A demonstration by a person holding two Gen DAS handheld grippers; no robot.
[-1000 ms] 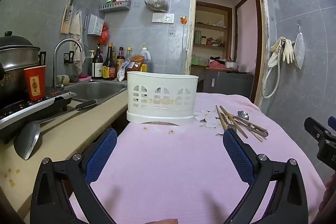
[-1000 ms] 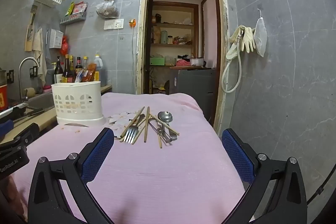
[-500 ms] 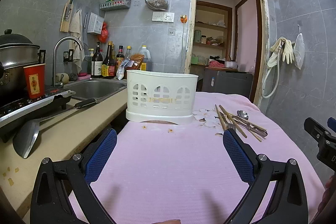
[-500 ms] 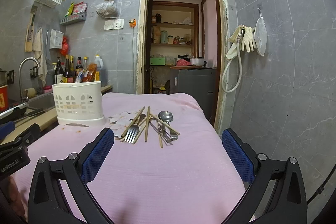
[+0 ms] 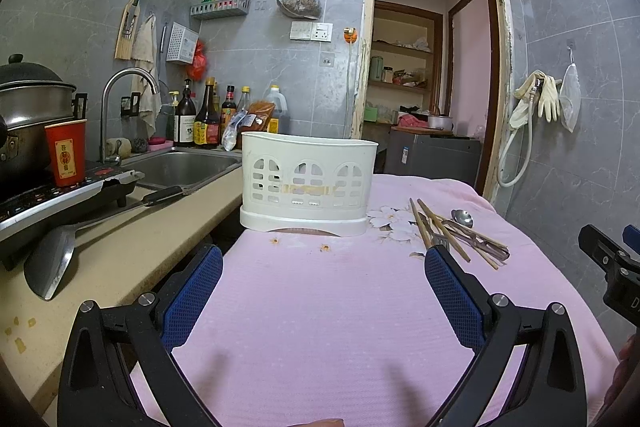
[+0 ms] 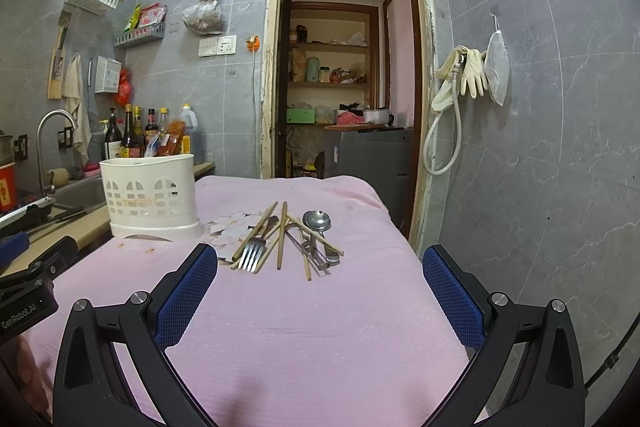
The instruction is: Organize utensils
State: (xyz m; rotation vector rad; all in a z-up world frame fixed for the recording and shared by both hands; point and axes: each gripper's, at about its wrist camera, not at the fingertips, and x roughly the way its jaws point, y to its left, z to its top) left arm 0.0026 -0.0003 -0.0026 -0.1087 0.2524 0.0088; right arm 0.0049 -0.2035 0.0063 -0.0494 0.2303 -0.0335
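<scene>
Both hand-held grippers hover over the pink-covered tabletop (image 6: 320,327) with jaws spread wide and nothing between them — the left hand-held gripper (image 5: 323,259) faces the white utensil basket (image 5: 308,183), the right hand-held gripper (image 6: 320,259) faces the utensils. Chopsticks (image 6: 282,235), a fork (image 6: 252,255) and a spoon (image 6: 317,221) lie in a loose heap just right of the basket, apart from it.

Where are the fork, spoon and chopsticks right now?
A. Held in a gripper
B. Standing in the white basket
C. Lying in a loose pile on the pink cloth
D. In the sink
C: the fork, spoon and chopsticks lie on the pink cloth beside the white basket; both grippers are open and empty.
</scene>
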